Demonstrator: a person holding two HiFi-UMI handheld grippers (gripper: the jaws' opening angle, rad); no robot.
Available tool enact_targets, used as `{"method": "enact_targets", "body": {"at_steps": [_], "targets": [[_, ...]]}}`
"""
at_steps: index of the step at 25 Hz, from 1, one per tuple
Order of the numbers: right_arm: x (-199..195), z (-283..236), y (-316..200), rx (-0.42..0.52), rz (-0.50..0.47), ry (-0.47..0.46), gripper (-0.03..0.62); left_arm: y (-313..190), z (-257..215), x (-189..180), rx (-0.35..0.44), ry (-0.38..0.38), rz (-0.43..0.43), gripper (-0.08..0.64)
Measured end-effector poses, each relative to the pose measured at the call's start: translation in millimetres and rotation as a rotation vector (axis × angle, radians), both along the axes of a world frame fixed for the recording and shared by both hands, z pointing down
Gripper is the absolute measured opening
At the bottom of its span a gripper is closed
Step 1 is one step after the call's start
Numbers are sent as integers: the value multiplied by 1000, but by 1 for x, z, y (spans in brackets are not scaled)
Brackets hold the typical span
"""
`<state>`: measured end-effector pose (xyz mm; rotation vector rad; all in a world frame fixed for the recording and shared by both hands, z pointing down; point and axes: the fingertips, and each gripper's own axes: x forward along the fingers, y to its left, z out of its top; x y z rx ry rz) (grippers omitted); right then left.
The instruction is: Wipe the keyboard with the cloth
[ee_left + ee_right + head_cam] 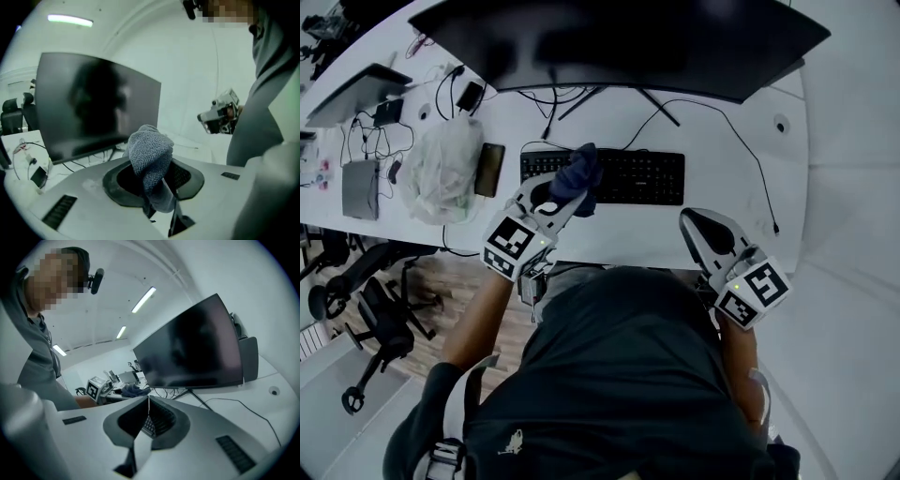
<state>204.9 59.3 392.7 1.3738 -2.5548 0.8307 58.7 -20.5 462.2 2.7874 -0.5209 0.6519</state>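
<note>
While leaning over the bench (619, 234), holds the left gripper (565, 195) above the left half of the keyboard (642, 176), fingers shut tight on the cloth (579, 172). Grips that blue cloth as a bunched wad, pinched low between the fingers, with most of it bulging up and forward past the tips and a fold hanging beneath. Sets the wad over the keys at the keyboard's left part; touching them or not, cannot tell. Carries the right gripper (698, 223) near the bench's front edge, just off the keyboard's right end and apart from it, fingers pressed together on nothing. Faces a dark monitor (619, 37) standing behind the keyboard. Left of the keyboard, flat on the bench: a phone (488, 169), and beside it a crumpled plastic bag (441, 169).
</note>
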Motion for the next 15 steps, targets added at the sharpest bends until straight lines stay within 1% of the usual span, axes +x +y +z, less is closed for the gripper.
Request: {"method": "enact_targets", "body": {"at_steps": [2, 4, 6, 8, 10, 12, 15], "targets": [[-4, -21, -13, 76, 25, 3, 11, -17, -40, -31, 46, 79, -72, 106], [-5, -43, -27, 148, 60, 28, 9, -33, -79, -62, 111, 146, -134, 106], [-8, -59, -39, 195, 91, 66, 9, -45, -111, -93, 179, 191, -182, 107], [-13, -69, -50, 222, 113, 96, 9, -54, -135, -119, 225, 234, -216, 107], [-24, -75, -59, 232, 116, 106, 9, -60, -151, -139, 259, 261, -234, 107], [-39, -78, -66, 228, 104, 110, 8, -63, -162, -155, 283, 273, -233, 107], [-63, -79, -73, 219, 87, 120, 9, -66, -168, -171, 290, 294, -219, 107]]}}
